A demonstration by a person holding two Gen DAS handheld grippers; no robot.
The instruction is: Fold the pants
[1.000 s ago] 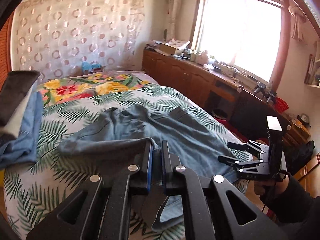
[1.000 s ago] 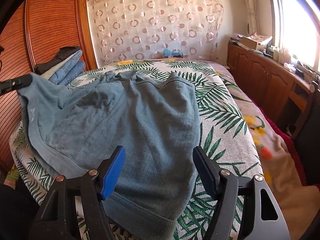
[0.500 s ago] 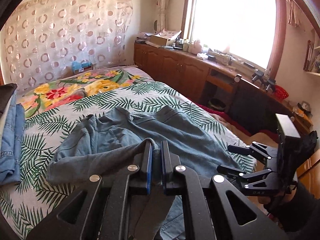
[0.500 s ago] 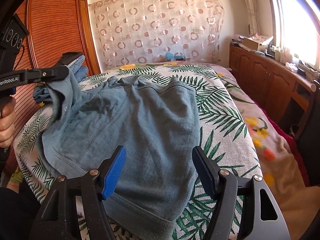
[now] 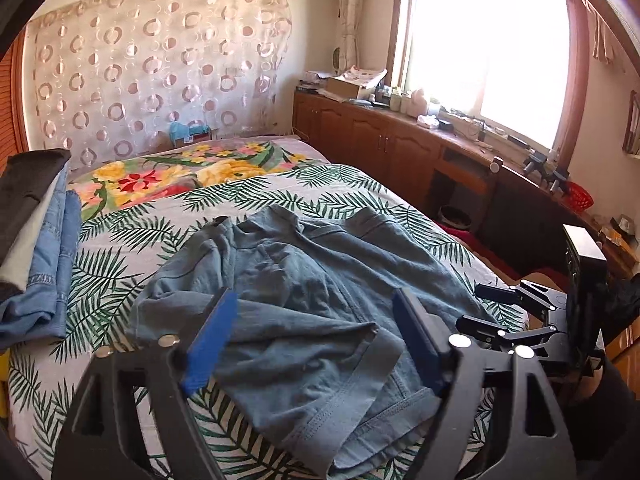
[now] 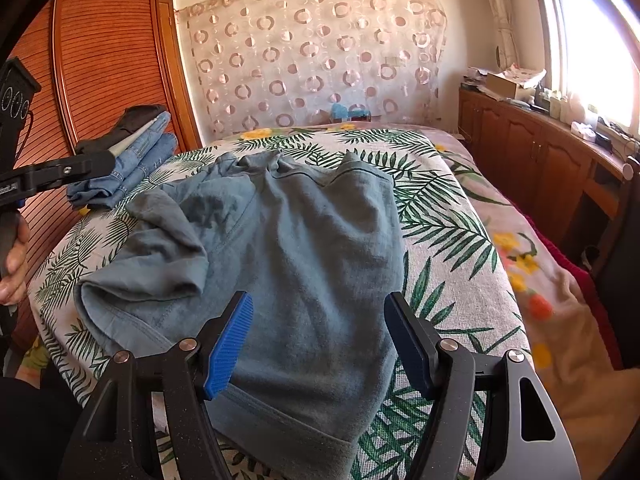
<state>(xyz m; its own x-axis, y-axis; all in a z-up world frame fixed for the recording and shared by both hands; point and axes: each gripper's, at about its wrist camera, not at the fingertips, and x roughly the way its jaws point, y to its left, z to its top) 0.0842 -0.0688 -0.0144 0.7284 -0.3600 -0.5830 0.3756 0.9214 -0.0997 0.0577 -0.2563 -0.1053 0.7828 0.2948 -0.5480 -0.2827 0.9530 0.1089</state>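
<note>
The blue-grey pants point(image 6: 288, 264) lie on the bed point(image 6: 452, 240), over its palm-leaf cover. Their left side is folded loosely inward into a rumpled flap; the right side lies fairly flat, hem toward the camera. The left tool point(image 5: 316, 340) hangs tilted down over the folded flap, its jaws having just sprung apart, wide now, with cloth beneath but unpinched. The right tool point(image 6: 320, 344) hovers tilted down above the near hem, jaws spread, gripping nothing.
</note>
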